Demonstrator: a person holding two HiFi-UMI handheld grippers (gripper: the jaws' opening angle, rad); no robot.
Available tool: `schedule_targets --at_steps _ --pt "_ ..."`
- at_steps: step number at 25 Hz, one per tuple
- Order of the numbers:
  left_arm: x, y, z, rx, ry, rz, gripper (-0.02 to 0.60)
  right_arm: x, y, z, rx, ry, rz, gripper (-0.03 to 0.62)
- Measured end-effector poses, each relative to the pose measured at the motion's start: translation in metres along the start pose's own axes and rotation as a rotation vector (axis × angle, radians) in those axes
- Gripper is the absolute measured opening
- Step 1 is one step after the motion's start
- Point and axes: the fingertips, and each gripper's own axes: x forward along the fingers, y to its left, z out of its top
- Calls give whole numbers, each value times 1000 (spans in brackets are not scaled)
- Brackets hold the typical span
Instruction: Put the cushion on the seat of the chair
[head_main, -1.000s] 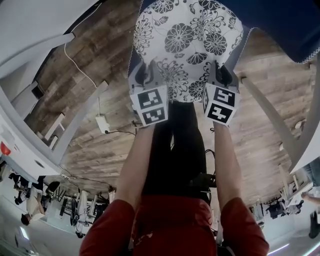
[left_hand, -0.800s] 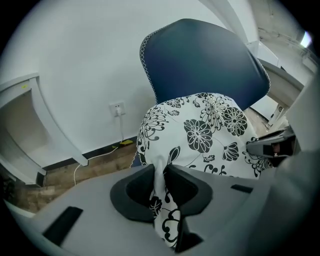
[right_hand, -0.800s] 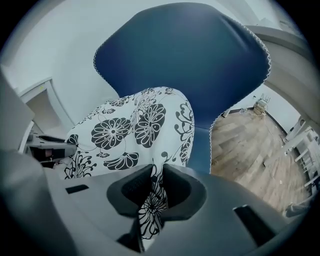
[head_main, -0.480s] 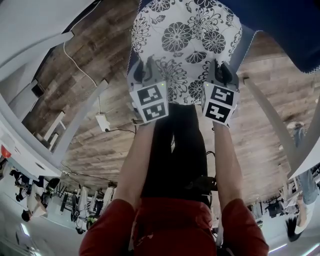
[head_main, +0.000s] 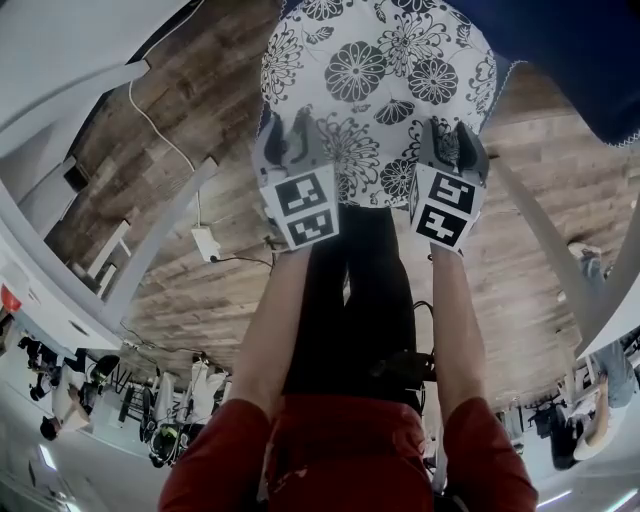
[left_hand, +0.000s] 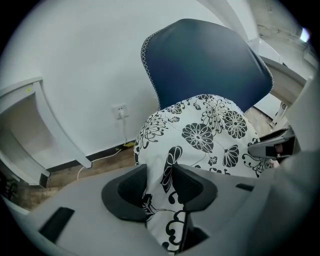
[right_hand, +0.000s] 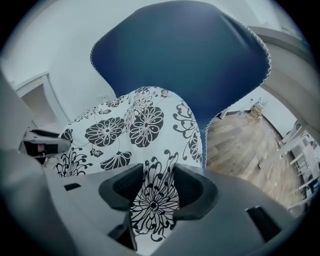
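The white cushion with black flowers lies against the dark blue chair, its near edge toward me. My left gripper is at the cushion's near left edge and my right gripper at its near right edge. In the left gripper view the jaws of the left gripper stand apart with a loose fold of cushion between them. The right gripper is spread wider, with cushion fabric lying flat in the gap. The chair back rises behind. The seat is hidden under the cushion.
Wooden floor surrounds the chair. White table legs slant at the left, with a white power box and cable beside them. Another white leg slants at the right. A wall socket sits on the white wall.
Both grippers' jaws have spread apart: the cushion's edge was pinched tight before, and the fabric now lies loose in wider gaps. The cushion has shifted slightly toward the chair back.
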Motion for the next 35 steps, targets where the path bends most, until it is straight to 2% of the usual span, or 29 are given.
schedule_targets --at_steps 3,9,20,29,35 --pt "-3 0 3 -3 -6 5 168 -2 -4 1 6 3 -1 228" --pt "-8 3 7 -18 -17 0 220 -7 -4 6 18 -19 -5 250" --pt "-28 -5 31 -18 -73 -32 224 -26 -5 24 62 -78 5 252" --pt "-82 -18 85 -16 -143 -79 224 -80 -5 66 65 -135 15 252" --pt "-126 -25 130 10 -241 -109 224 -124 -8 106 73 -228 22 252"
